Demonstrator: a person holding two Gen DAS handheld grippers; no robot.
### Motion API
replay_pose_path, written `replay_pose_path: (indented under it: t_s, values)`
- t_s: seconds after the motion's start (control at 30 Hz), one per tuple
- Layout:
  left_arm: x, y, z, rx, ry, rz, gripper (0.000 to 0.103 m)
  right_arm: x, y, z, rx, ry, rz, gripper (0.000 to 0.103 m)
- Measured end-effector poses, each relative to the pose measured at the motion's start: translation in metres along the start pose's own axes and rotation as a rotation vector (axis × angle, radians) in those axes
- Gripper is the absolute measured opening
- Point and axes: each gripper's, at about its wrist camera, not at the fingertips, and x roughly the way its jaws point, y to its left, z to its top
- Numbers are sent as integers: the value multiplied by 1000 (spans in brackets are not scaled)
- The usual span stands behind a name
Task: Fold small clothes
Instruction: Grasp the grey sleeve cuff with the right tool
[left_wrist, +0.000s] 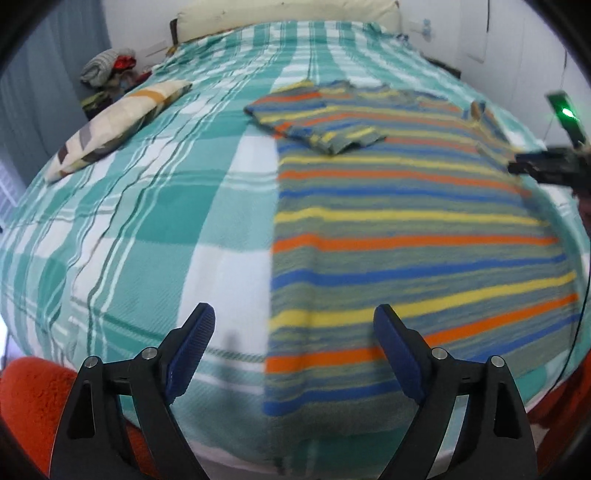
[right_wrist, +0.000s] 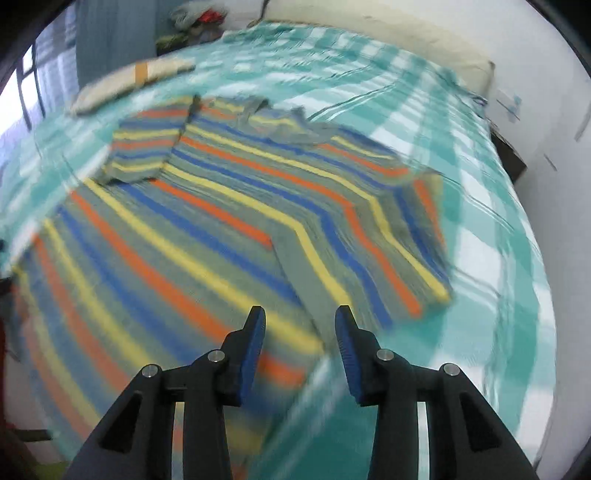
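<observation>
Striped shirt (left_wrist: 406, 229) is spread flat on the plaid bedspread (left_wrist: 147, 206), sleeves folded inward. Left gripper (left_wrist: 294, 328) and right gripper (right_wrist: 300, 325) are held spread, empty, above its hem; gripping the hem is judged next.

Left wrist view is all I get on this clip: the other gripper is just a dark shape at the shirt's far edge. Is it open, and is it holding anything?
Observer: The right gripper is open and holds nothing. It is above the striped shirt, near the shirt's edge.
Operator: It hides the sleeve on that side. How does that sleeve lie?
Observer: That sleeve lies flat, angled down toward the hem. Its outer edge is on the checked bedspread, and nothing grips it.
</observation>
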Motion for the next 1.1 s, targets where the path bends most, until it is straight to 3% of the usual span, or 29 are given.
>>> replay_pose_path:
  t_s: [0.07, 0.1, 0.17, 0.27, 0.33, 0.47, 0.53, 0.63, 0.83, 0.9, 0.93, 1.0, 1.1]
  values:
    - [10, 4, -2, -7, 32, 9, 89, 30, 5, 4, -21, 30, -30, 38]
    - [12, 5, -2, -10, 40, 9, 89, 41, 4, 3, -12, 39, -41, 30]
    - [14, 6, -2, -16, 49, 12, 89, 44, -11, 5, 72, 22, -36, 3]
    - [12, 4, -2, -15, 47, -1, 89, 13, -72, -3, 330, -86, -60, 3]
    - [10, 2, -1, -12, 43, -9, 89, -12, -139, -27, 551, -139, -101, 3]
    - [11, -7, 0, -2, 47, -27, 89, -32, -245, -94, 911, -130, -136, 3]
    - [11, -13, 0, 13, 52, -32, 89, -30, -270, -113, 949, -92, -136, 3]
    - [12, -23, -2, 43, 59, -26, 89, -22, -278, -126, 983, -77, -71, 3]
    - [13, -35, -8, 92, 70, -12, 89, -16, -286, -131, 1042, -98, -62, 5]
    - [13, -34, -6, 85, 68, -16, 89, -17, -293, -138, 1073, -89, -62, 22]
    - [12, -33, -6, 77, 67, -19, 89, -19, -295, -141, 1074, -82, -60, 26]
    - [12, -31, -5, 66, 65, -24, 89, -28, -292, -149, 1078, -114, -39, 28]
    - [14, -27, -5, 46, 74, -32, 89, -45, -273, -169, 1143, -188, 74, 28]
